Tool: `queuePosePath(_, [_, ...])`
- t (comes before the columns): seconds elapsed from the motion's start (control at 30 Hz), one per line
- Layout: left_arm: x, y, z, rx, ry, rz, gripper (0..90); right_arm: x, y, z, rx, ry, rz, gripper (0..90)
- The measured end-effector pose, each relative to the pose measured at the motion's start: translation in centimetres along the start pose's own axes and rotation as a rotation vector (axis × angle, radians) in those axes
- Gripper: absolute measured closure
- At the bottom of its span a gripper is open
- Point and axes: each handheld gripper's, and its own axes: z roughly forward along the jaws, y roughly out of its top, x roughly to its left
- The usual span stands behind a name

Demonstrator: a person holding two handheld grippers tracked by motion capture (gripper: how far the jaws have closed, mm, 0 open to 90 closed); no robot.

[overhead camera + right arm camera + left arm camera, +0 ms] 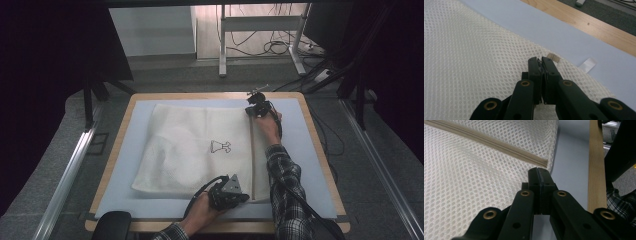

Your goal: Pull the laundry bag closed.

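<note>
Item: white mesh laundry bag (200, 150), lying flat on the pale blue mat (310, 165) of the counter (116, 145), small printed figure at its middle, zipper (252, 160) running near to far along its right edge.

Left gripper (239, 196): mine, at the near right corner of the bag, beside the near end of the zipper (499, 145). Fingers (534, 185) clenched together, tips on the mesh close to the bag's edge; whether a fold of mesh is caught between them I cannot tell.

Right gripper (252, 111): mine, at the far right corner. Fingers (534, 72) clenched on something small and dark at the zipper's far end, probably the slider, though it is too small to be sure. A tan zipper tab (554, 57) and a white label (587, 63) lie just beyond.

Risks, as I judge them:
- slider slipping out of so narrow a pinch under a pull
- bag sliding or bunching along the mat if my left anchor holds no cloth
- mesh snagging in the zipper teeth if the edge goes slack
</note>
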Motion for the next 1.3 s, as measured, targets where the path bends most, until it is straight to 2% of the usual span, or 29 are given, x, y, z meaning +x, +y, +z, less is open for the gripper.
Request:
queuePosePath(0.07, [-0.1,0.0,0.1,-0.011,-0.002,-0.015,90.0,-0.1,0.1,0.1,0.004,0.0,0.008,86.2])
queuePosePath(0.33, [0.0,0.0,0.0,-0.009,-0.004,-0.016,90.0,-0.1,0.4,0.5,0.019,-0.012,0.007,85.9])
queuePosePath(0.5, [0.0,0.0,0.0,-0.002,0.0,-0.001,89.9,0.0,0.3,0.4,0.017,-0.006,0.009,84.8])
queuePosePath(0.53, [0.0,0.0,0.0,-0.01,-0.003,-0.017,89.9,0.1,0.3,0.3,0.014,-0.004,0.008,83.4])
queuePosePath(0.63, [-0.1,0.0,0.0,-0.01,-0.001,-0.017,89.8,0.1,0.2,0.0,0.005,-0.011,0.001,79.1])
queuePosePath(0.73, [0.0,0.0,0.0,-0.018,0.011,-0.027,86.3,0.1,0.2,-0.3,-0.003,-0.001,0.012,74.9])
queuePosePath(0.83, [0.0,0.0,0.0,-0.019,0.01,-0.029,84.7,0.3,0.1,-0.6,-0.006,0.004,0.003,70.9])
queuePosePath(0.93, [0.2,0.0,-0.2,-0.026,0.004,-0.048,83.6,0.4,-0.1,-0.9,-0.01,0.011,0.01,67.9])
queuePosePath(1.07, [0.2,0.1,-0.4,-0.028,0.011,-0.047,80.6,0.3,-0.3,-1.5,-0.022,0.015,0.015,64.1])
queuePosePath(1.3, [0.2,0.4,-0.7,-0.033,0.025,-0.053,69.4,0.4,-0.8,-2.4,-0.03,0.037,0.019,57.8])
